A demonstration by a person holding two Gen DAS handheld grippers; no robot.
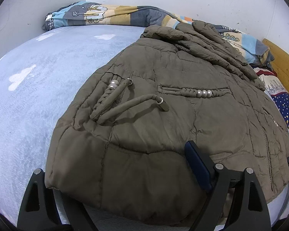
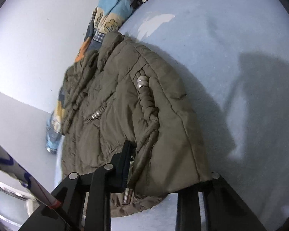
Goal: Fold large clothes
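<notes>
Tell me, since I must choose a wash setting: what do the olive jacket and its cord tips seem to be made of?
The jacket looks like a matte woven synthetic shell over padding: stitched quilt lines, puffy panels, soft creases. The cord tips look like polished metal, silvery with bright glints, though plated plastic is possible.

jacket (image 1: 163,125) on bed (image 1: 38,96) | blanket (image 1: 109,15) behind – (by wall)

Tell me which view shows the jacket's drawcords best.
The left wrist view: both drawcords lie in full, metal tips visible, on the jacket. The right wrist view shows one cord foreshortened, running toward the right gripper.
</notes>
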